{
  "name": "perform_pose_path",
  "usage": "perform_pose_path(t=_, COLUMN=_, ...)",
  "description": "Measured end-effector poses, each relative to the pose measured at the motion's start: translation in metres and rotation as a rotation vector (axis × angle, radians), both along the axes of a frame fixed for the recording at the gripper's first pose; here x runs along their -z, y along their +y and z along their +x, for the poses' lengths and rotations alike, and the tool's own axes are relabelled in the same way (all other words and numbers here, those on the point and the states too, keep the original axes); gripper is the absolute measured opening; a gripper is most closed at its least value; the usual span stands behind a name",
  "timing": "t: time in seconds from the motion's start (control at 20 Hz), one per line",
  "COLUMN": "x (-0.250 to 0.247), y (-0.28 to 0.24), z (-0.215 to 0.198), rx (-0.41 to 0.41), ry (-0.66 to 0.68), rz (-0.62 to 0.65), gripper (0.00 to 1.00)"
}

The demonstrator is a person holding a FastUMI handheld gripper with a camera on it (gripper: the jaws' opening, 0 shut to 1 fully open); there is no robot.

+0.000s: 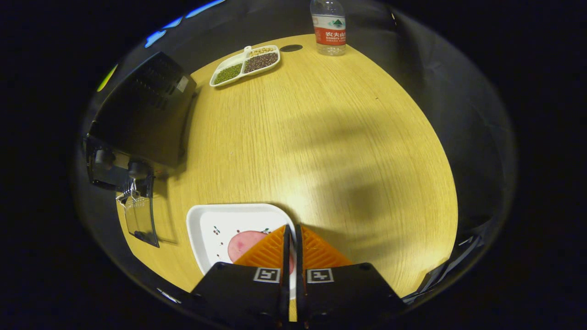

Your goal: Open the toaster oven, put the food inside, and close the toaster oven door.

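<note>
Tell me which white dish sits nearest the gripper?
The square white plate holding the pink food, under the shut gripper; the divided bean tray lies far beyond.

Far across the wooden table (330,137), a water bottle (328,27) stands upright, and near it sits a divided dish (245,64) of beans and seeds.
</note>
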State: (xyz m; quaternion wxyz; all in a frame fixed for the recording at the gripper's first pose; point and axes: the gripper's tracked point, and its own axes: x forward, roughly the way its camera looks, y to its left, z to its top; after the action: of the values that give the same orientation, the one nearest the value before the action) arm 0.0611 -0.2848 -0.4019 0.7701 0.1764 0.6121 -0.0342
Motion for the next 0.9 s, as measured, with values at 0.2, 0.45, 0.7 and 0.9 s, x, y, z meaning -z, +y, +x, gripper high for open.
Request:
perform_pose_path(t=0.2, x=0.004, y=0.006, z=-0.001, rx=0.105, ry=0.024, rz=0.157, gripper=0.02)
perform_pose_path(t=0.45, x=-0.007, y=0.007, z=-0.011, rx=0.245, ry=-0.036, rz=0.293, gripper=0.02)
perform_pose_path(t=0.7, x=-0.026, y=-0.001, z=-0.029, rx=0.368, ry=-0.077, rz=0.365, gripper=0.02)
perform_pose_path(t=0.9, x=-0.045, y=0.002, z=-0.054, rx=0.457, ry=-0.111, rz=0.418, gripper=0.02)
